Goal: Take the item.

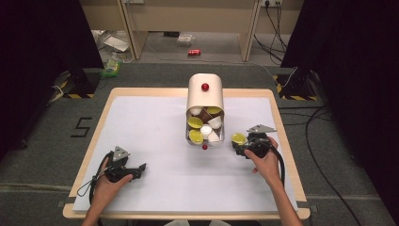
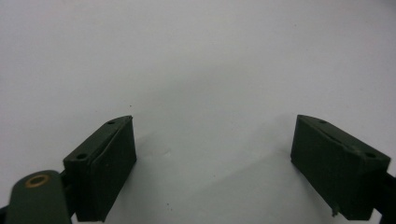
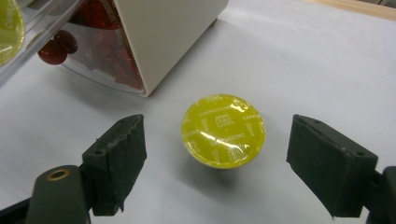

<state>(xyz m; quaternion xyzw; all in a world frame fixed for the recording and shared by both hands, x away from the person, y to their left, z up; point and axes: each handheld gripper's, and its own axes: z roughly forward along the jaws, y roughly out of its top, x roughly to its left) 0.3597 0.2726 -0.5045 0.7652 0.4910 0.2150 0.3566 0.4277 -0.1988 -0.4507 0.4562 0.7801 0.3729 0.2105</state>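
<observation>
yellow capsule (image 3: 223, 131) stands foil-up between the right gripper (image 3: 217, 158)'s open jaws, untouched.

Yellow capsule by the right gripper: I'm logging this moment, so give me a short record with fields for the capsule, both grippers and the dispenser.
capsule: yellow capsule, foil lid up, on the white table sheet, beside the dispenser
right gripper: open, either side of the capsule, not touching
left gripper: open, nothing between
dispenser: white, open drawer holding more capsules
</observation>
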